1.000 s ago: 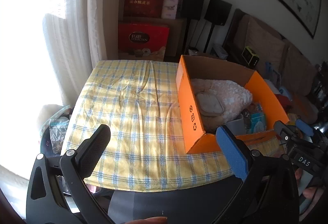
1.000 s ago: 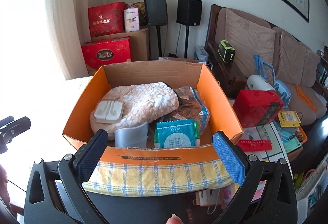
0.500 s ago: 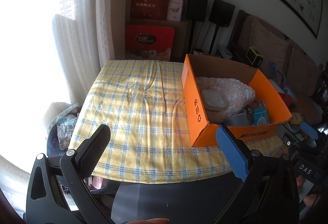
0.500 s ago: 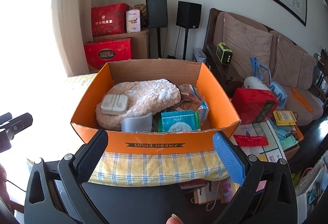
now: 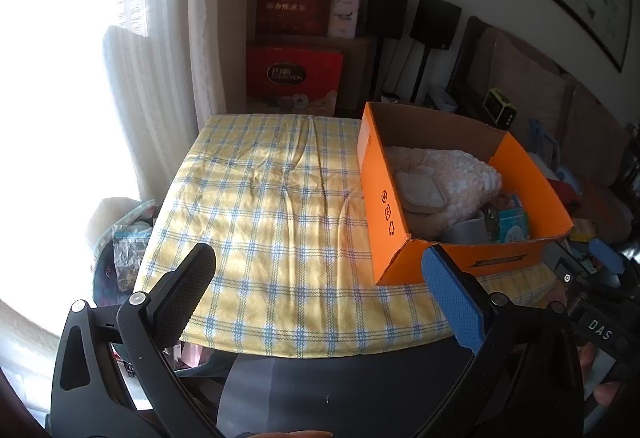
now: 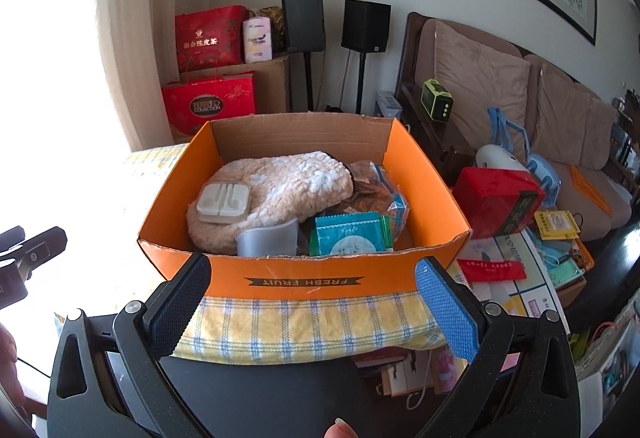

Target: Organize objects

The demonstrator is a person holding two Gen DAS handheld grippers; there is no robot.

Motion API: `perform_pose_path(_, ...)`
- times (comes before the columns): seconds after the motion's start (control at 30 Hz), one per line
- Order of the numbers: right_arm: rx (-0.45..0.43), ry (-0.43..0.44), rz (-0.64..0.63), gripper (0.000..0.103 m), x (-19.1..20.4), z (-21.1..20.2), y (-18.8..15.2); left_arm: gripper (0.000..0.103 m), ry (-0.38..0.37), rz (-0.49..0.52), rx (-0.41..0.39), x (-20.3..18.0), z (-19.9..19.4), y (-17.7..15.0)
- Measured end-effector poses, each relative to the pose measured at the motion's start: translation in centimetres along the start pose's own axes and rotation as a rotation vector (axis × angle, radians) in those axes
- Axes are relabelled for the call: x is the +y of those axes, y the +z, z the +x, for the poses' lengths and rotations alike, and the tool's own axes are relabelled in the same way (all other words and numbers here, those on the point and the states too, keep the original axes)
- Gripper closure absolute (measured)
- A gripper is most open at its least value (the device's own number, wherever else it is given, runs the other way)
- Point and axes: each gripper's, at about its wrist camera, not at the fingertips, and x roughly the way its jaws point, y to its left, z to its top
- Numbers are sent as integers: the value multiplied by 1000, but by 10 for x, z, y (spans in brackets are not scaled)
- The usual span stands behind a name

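Note:
An orange cardboard box point(image 6: 304, 280) point(image 5: 380, 197) stands on the right part of a table with a yellow checked cloth point(image 5: 272, 213). Inside lie a fluffy beige mitt point(image 6: 288, 181), a white earphone case point(image 6: 224, 201), a grey plastic cup point(image 6: 268, 240), a teal packet point(image 6: 350, 240) and a clear bag of snacks point(image 6: 376, 193). My left gripper point(image 5: 316, 290) is open and empty, above the table's near edge. My right gripper point(image 6: 312, 302) is open and empty, in front of the box's near wall.
Red gift boxes point(image 6: 208, 105) and two black speakers point(image 6: 366, 25) stand at the back wall. A sofa point(image 6: 520, 97) and a cluttered low table with a red box point(image 6: 496, 201) are to the right. A bright curtained window point(image 5: 80, 77) is on the left.
Both grippers have pulled back from the box and table, so the box looks smaller and farther. Both stay open and empty.

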Motion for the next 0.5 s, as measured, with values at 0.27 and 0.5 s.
perform_pose_path(0.27, -10, -5, 2, 0, -1, -2, 1, 0, 18, 7, -5, 0, 1, 1)
perform_pose_path(0.5, -9, -5, -2, 0, -1, -3, 1, 0, 37, 10, -9, 3, -1, 1)
